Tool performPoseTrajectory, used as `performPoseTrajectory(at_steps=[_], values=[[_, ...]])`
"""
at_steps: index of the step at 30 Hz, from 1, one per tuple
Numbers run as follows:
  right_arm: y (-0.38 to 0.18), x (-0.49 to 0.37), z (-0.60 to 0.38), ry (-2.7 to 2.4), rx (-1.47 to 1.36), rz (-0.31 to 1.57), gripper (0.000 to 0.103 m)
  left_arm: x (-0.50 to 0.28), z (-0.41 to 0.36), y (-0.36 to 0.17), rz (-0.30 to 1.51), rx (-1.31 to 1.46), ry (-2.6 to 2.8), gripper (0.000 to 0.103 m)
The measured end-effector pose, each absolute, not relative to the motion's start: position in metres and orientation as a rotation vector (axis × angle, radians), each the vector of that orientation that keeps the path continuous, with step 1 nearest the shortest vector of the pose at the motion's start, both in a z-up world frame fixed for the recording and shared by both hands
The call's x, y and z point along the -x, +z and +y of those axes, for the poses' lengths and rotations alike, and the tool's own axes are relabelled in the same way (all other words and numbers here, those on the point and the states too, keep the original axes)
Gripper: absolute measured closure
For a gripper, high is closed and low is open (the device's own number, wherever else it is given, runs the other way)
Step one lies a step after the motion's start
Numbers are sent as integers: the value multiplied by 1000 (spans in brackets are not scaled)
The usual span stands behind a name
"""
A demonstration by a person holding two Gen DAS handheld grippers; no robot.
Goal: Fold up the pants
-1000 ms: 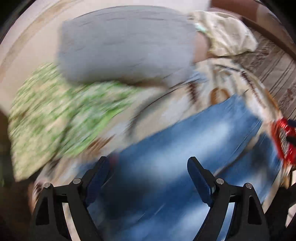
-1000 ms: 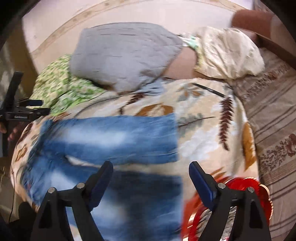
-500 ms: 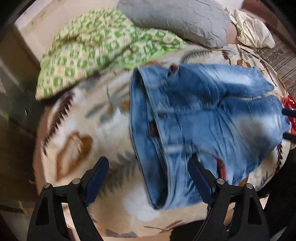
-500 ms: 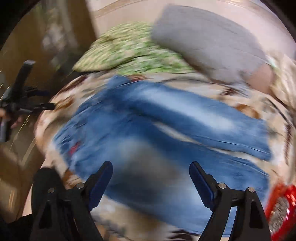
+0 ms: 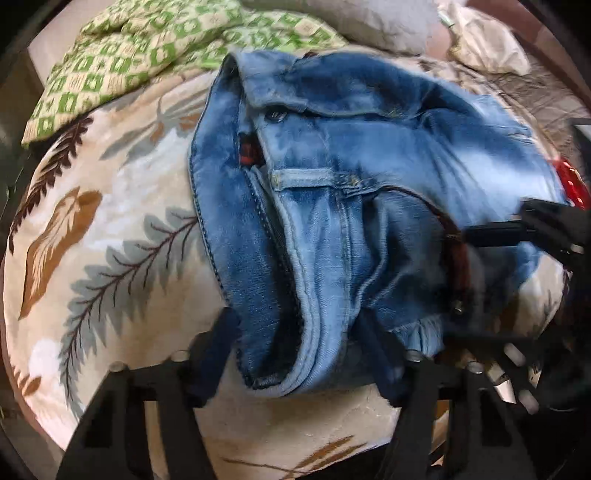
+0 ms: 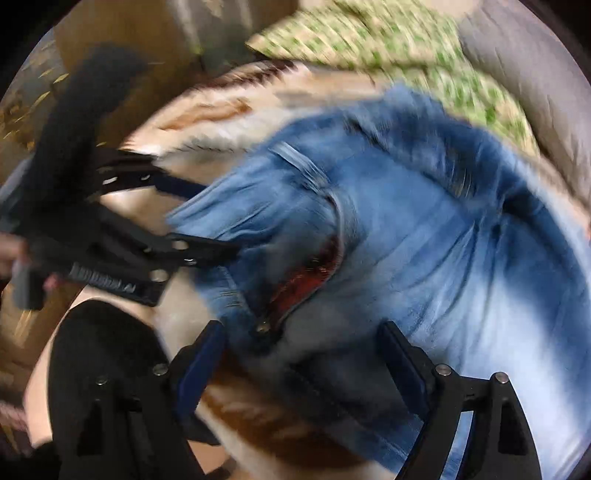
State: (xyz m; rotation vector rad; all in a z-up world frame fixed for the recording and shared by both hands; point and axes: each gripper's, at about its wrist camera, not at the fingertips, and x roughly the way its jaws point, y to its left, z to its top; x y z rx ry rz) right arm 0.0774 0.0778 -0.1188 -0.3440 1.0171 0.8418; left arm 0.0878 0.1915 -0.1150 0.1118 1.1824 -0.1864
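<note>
Blue jeans (image 5: 354,192) lie on a leaf-patterned blanket (image 5: 110,229), waistband toward me. In the left wrist view my left gripper (image 5: 299,354) is open, its fingers on either side of the near end of the waistband. My right gripper comes in from the right, by the jeans' hip (image 5: 491,236). In the blurred right wrist view my right gripper (image 6: 303,354) is open, straddling the waistband near the metal button (image 6: 263,327). The left gripper shows there at the left (image 6: 192,221), at the other end of the waistband.
A green checked cloth (image 5: 122,55) and a grey pillow (image 5: 369,18) lie behind the jeans. A cream pillow (image 5: 484,44) is at the back right. A red object (image 5: 572,184) peeks out beyond the jeans on the right. The bed edge runs along the bottom.
Both grippers have closed in on the jeans' waistband, which now sits between each pair of open fingers. The right view has swung left toward the waist.
</note>
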Motion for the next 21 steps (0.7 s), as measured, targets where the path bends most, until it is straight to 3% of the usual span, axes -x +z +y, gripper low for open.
performPoseTrajectory(at_steps=[1,2,3,6,10,11,12,13,14,15,16,18,21], values=[[-120,-78,79,821,330,990,30,-87,195,-111,1182,-87,-208,67],[-117,-75,81,820,333,978,36,-86,200,-106,1183,-45,-241,71],[-114,-74,81,826,324,977,51,-84,203,-100,1180,-32,-259,75],[-98,-62,81,877,338,969,73,-71,207,-80,1144,-38,-286,80],[-82,-42,77,972,320,953,75,-57,218,-75,1145,-4,-273,81],[-84,-41,79,985,321,956,75,-59,220,-85,1184,-10,-249,80],[-87,-42,81,991,329,968,74,-62,220,-98,1223,-14,-229,73],[-92,-45,82,982,346,985,73,-65,220,-106,1251,-29,-205,57],[-99,-49,85,946,376,1008,70,-68,220,-110,1267,-37,-183,51],[-100,-50,87,928,390,1022,57,-69,221,-107,1258,-26,-164,38],[-99,-51,82,920,392,1027,36,-70,224,-101,1237,-4,-156,29],[-85,-55,66,939,350,980,25,-75,231,-82,1161,60,-154,23],[-57,-72,36,917,311,907,25,-101,235,-58,1095,105,-114,22]])
